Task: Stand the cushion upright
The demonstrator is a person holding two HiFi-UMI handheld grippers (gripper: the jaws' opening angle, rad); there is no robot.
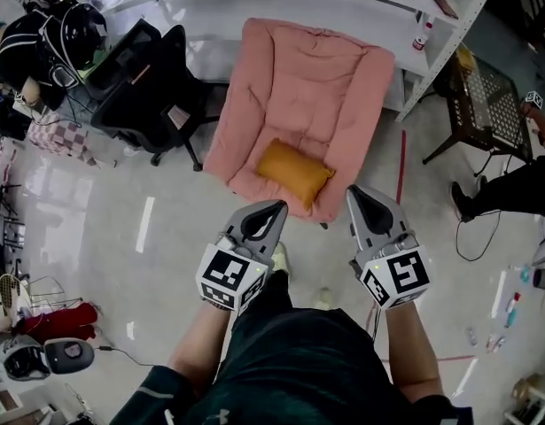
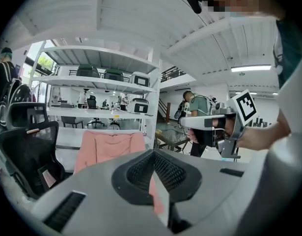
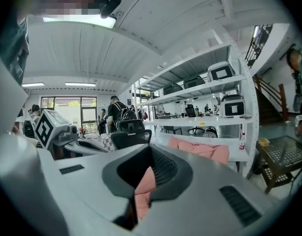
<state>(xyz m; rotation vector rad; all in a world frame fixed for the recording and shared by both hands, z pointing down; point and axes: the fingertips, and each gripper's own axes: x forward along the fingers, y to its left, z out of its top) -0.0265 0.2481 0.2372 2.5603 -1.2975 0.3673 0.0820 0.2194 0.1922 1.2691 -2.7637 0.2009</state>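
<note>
A mustard-yellow cushion (image 1: 294, 172) lies flat on the front of the seat of a pink padded floor chair (image 1: 307, 87). Both grippers hover side by side just short of the chair's near edge. The left gripper (image 1: 279, 205) is shut and empty, a little below and left of the cushion. To the cushion's lower right, the right gripper (image 1: 354, 193) has its jaws together with nothing held. The pink chair (image 2: 109, 146) shows ahead in the left gripper view, and the same pink chair (image 3: 205, 150) in the right gripper view. The cushion is hidden in both gripper views.
A black office chair (image 1: 152, 87) stands left of the pink chair. White shelving (image 1: 432, 25) runs behind it. A dark mesh side table (image 1: 489, 100) and a person's leg (image 1: 511, 189) are at the right. A red line (image 1: 400, 166) runs along the floor.
</note>
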